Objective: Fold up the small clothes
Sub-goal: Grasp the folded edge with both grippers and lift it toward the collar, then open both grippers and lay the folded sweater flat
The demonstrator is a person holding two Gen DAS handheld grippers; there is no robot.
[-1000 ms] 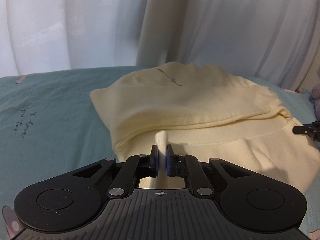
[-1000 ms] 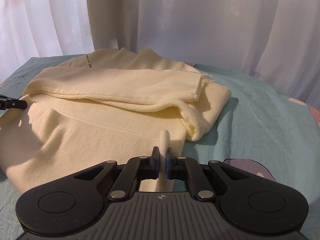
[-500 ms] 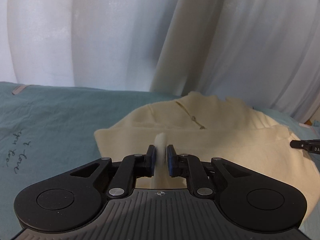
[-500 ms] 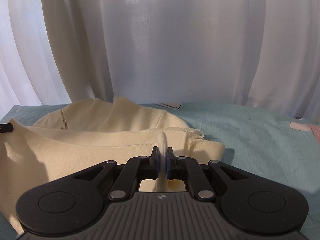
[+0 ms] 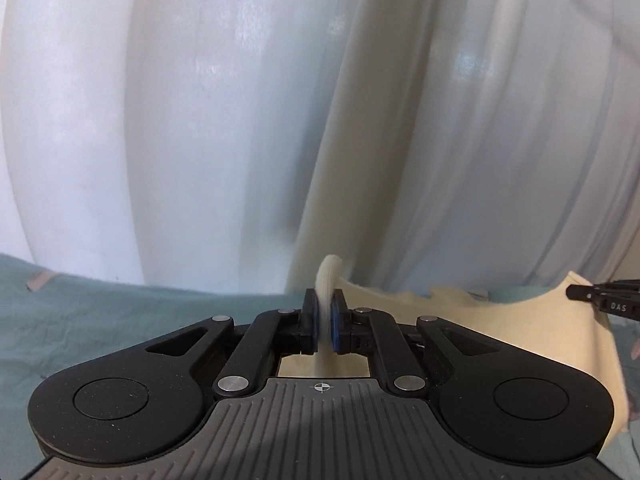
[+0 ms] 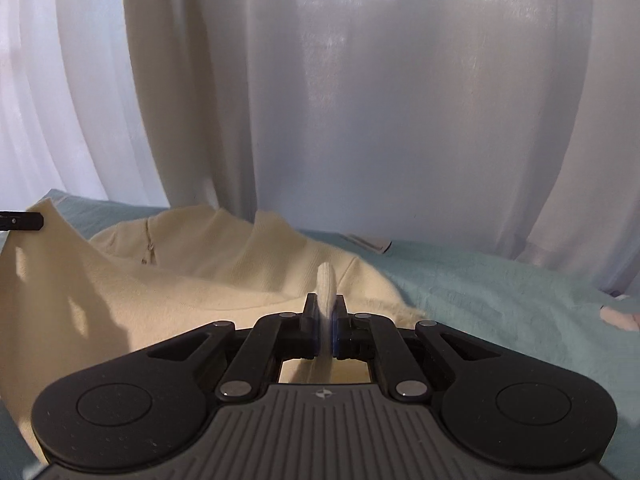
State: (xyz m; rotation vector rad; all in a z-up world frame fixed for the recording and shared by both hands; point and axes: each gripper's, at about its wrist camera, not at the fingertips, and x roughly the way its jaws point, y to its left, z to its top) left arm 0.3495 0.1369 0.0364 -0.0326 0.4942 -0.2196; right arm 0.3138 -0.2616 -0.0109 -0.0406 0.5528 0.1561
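sweater, cream knit, lies on the bed, teal sheet, toward the far edge by the white curtain.

- left gripper: jaws narrow, pinched on a fold of the sweater's edge; a nub of knit stands up between the pads. log-type flutter aside, the cloth sits clamped.
- right gripper: jaws narrow, likewise clamped on a fold of the same edge.
- between the two grips the held edge hangs as a raised span, sagging in the middle; each view catches the other gripper's tip at the frame side, level with the cloth's lifted corner.
- relation that matters: the rest of the sweater, collar and its small placket included, lies ahead of both grippers, toward the curtain. held edge runs crosswise, left to right. judgement: the coming move is to carry this edge forward over the body and lay it near the collar; both hands look about equally near, so they should travel together to keep the fold line straight.
- hidden: the near part of the sweater is behind the gripper bodies in both views; sleeves cannot be sorted out; left view shows little beyond the span's top rim. small pale thing at the bed's right edge, unclear.
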